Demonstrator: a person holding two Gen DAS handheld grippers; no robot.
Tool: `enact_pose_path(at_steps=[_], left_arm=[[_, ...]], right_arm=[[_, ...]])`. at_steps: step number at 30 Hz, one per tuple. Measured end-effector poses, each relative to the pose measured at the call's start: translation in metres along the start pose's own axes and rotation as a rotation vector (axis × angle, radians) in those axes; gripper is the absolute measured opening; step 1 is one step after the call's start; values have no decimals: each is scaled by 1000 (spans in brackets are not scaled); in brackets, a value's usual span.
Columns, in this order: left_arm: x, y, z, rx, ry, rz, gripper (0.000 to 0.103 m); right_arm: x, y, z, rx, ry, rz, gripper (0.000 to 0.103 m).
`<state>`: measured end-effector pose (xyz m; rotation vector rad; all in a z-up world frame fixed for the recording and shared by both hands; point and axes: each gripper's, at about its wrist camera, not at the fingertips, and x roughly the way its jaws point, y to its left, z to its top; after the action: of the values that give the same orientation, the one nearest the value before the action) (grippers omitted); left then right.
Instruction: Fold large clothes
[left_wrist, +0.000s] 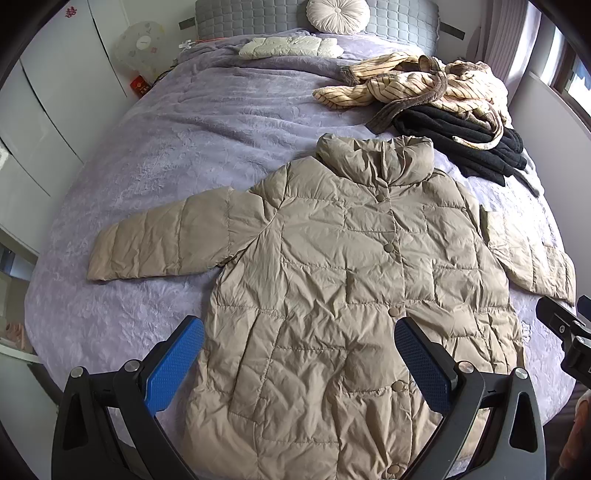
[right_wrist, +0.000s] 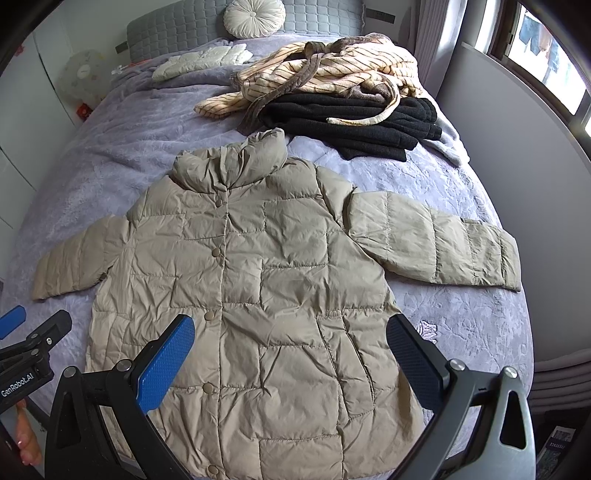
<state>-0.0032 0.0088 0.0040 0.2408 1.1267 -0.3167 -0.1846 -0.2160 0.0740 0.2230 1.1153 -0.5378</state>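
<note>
I see a beige quilted puffer coat (left_wrist: 332, 280) lying flat, front side up, on a bed covered with a lilac textured blanket (left_wrist: 155, 147). Its snaps are fastened down the middle, its stand-up collar points toward the far headboard, and both sleeves are spread out to left and right.

My left claw (left_wrist: 299, 365) hangs above the near hem of the coat, its two blue-padded fingers (left_wrist: 173, 365) spread wide apart with nothing between them. My right claw (right_wrist: 291, 365) hangs over the near right part of the coat, likewise wide open and holding nothing. Each claw shows at the edge of the other's view.

Beyond the coat, to the far right, a cream robe with thin dark stripes (right_wrist: 332, 74) lies crumpled on top of a folded black fleece garment (right_wrist: 354, 122). Farther off, near the grey padded headboard (left_wrist: 258, 14), rests a folded white quilted item (left_wrist: 288, 47) and a round pale pleated cushion (left_wrist: 338, 14). White wardrobe doors (left_wrist: 55, 92) stand at the left.
</note>
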Motion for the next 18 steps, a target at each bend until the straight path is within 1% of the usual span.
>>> enact_pose_path(at_steps=[18], left_arm=[[0,1,-1,1,2,0,103]], right_arm=[[0,0,0,1,3,3,103]])
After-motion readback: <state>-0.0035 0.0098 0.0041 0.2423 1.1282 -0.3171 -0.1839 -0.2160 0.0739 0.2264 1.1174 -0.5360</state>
